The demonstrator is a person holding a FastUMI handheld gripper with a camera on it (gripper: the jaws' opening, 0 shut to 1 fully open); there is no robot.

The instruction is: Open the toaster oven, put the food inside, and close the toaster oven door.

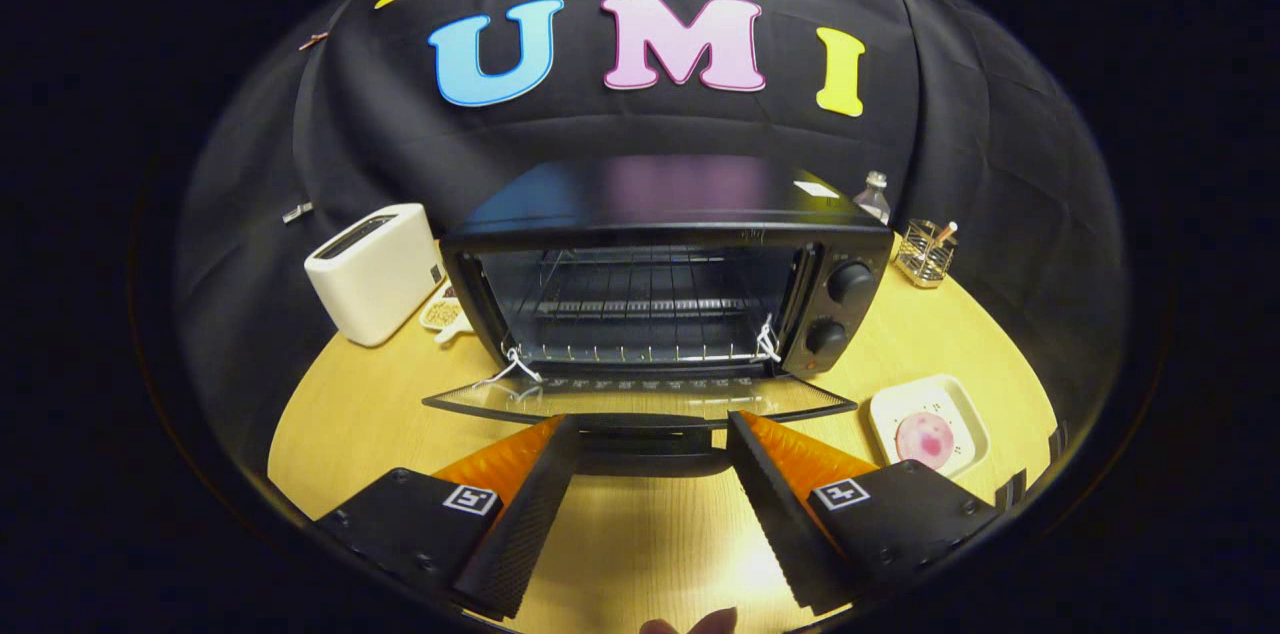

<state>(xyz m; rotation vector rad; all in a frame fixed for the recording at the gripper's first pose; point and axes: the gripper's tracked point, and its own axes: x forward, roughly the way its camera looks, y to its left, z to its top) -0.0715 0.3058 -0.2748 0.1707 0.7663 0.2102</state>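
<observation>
One open toaster oven (660,304) just ahead of gripper (650,434), jaws apart.

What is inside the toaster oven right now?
With its door folded down, the toaster oven shows only a bare wire rack. The pink food sits on its plate outside. The open hand-held gripper holds nothing.
</observation>
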